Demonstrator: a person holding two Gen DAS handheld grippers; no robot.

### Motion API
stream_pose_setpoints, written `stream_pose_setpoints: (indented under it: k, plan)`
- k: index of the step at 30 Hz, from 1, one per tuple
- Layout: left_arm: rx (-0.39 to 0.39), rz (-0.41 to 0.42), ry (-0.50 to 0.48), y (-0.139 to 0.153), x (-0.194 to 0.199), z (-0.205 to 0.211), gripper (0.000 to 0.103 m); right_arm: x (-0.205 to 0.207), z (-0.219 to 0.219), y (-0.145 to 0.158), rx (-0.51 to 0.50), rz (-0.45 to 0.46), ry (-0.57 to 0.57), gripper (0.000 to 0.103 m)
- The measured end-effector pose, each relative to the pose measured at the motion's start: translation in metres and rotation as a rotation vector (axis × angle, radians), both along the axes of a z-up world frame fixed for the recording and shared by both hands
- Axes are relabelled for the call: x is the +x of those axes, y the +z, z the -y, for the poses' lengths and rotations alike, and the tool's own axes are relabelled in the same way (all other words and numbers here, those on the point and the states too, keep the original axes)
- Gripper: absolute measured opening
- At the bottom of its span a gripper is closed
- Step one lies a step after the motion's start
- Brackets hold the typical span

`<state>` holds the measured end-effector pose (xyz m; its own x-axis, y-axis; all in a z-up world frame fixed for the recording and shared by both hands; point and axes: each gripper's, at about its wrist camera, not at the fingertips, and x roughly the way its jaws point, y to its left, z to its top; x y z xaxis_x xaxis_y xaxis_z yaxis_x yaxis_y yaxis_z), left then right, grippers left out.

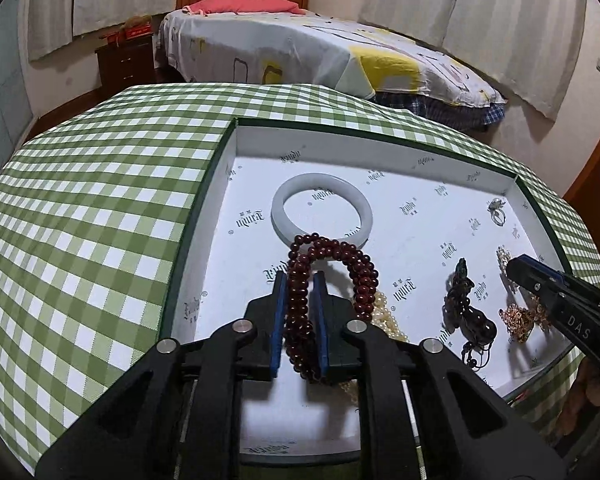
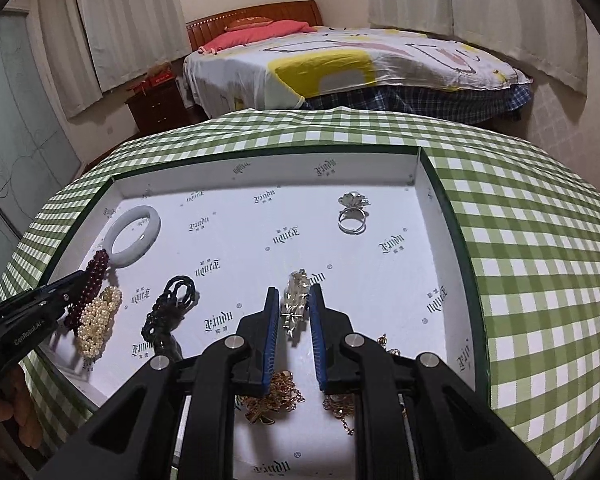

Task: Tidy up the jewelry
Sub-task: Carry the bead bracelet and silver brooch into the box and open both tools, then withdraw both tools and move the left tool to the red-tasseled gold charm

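left tongs [image 1: 299,308] around red beads [image 1: 300,312]

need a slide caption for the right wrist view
Right tool pinching a small silvery ornament above a shallow white printed tray holding a pale stone bangle, silver flower ring and pearl strand.

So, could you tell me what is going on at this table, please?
A person is sorting jewelry in a shallow white tray on a green checked cloth, one gripper in each hand. The left gripper is shut on a dark red bead bracelet beside a pale bangle. The right gripper is shut on a small silver piece. A ring, pearls and gold chains lie in the tray.
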<state>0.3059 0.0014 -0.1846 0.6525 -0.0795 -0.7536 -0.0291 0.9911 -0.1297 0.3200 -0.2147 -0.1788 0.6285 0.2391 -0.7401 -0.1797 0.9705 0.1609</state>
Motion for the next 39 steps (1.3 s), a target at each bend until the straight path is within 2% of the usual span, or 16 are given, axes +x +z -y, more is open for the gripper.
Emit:
stream_pose_setpoints:
  k: [1, 3, 10, 20, 23, 31, 39]
  plan:
    - [0.005, 0.001, -0.003, 0.0, 0.0, 0.001, 0.019, 0.0, 0.0, 0.0, 0.001, 0.001, -0.002, 0.018]
    - [0.016, 0.012, -0.013, 0.002, 0.0, 0.005, 0.027, 0.0, 0.0, 0.001, 0.0, 0.007, -0.007, 0.027]
    - [0.05, 0.054, -0.018, 0.007, -0.009, 0.012, 0.049, -0.006, 0.001, 0.005, -0.01, 0.038, -0.012, 0.029]
    - [0.029, 0.08, 0.016, 0.017, -0.033, 0.006, 0.052, -0.026, 0.004, 0.017, -0.005, 0.085, -0.025, 0.029]
    - [0.031, 0.096, 0.017, 0.022, -0.041, 0.008, 0.057, -0.033, 0.005, 0.02, -0.001, 0.092, -0.029, 0.029]
    - [0.015, 0.139, 0.016, 0.037, -0.076, 0.015, 0.057, -0.06, 0.01, 0.03, -0.009, 0.118, -0.042, 0.029]
    - [0.017, 0.139, -0.004, 0.037, -0.113, 0.031, 0.057, -0.094, 0.018, 0.032, -0.047, 0.136, -0.061, 0.029]
